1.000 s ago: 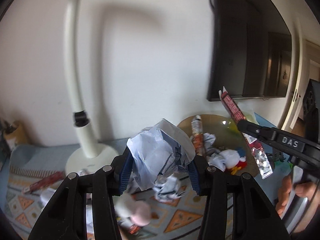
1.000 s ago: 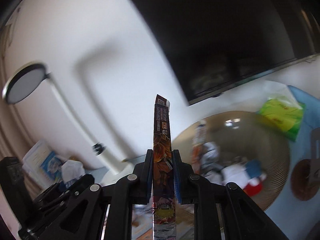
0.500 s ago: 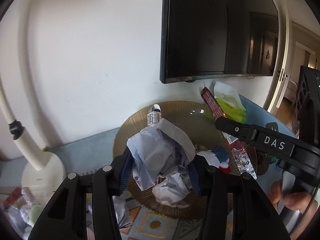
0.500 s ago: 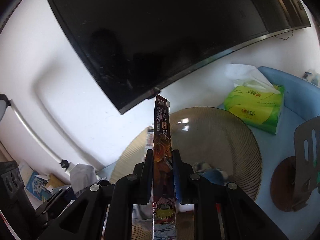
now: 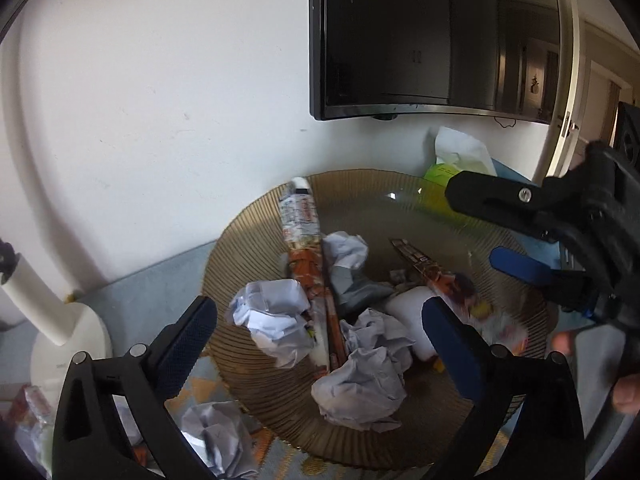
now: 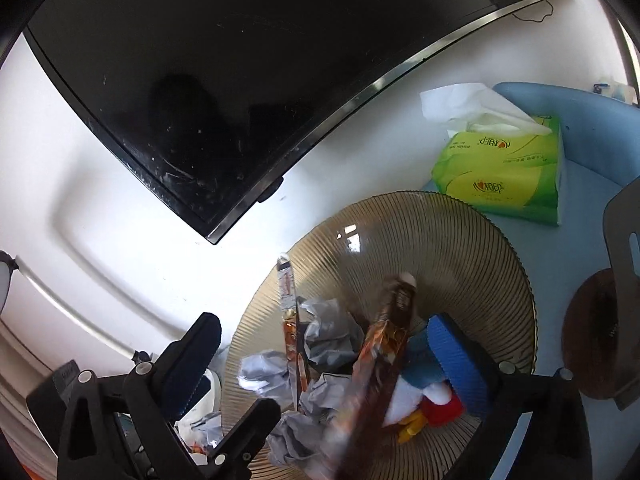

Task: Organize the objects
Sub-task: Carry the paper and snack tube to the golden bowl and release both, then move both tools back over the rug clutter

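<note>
**Both claws wide over the ribbed amber dish**

Left gripper: black frame, blue textured pads, jaws just sprung wide with nothing pressed between them. Below the gap I see a crumpled white paper ball lying in the dish.

Right gripper: same build, jaws also just opened, spread wide. Between them, blurred and touching neither pad as far as I can tell, is a long flat snack wrapper, brown-orange foil with print, slanting over the dish.

Dish: large, round, translucent amber glass, fine radial ribs, glossy centre. Contents I can list:
- second long wrapper, white and orange, one end propped on the far rim;
- another paper ball, creased white, left of that wrapper;
- grey-white paper wad towards the middle;
- soft toy, plush, blue, white, red and yellow, partly hidden behind the right pad.

Surroundings:
- green tissue pack, soft plastic, one white tissue pulled up, just beyond the dish on a blue surface;
- black flat screen on the white wall;
- white lamp base left of the dish;
- one more paper ball outside the rim, on a patterned cloth;
- round dark-brown stand with a grey slotted upright, far right.
</note>
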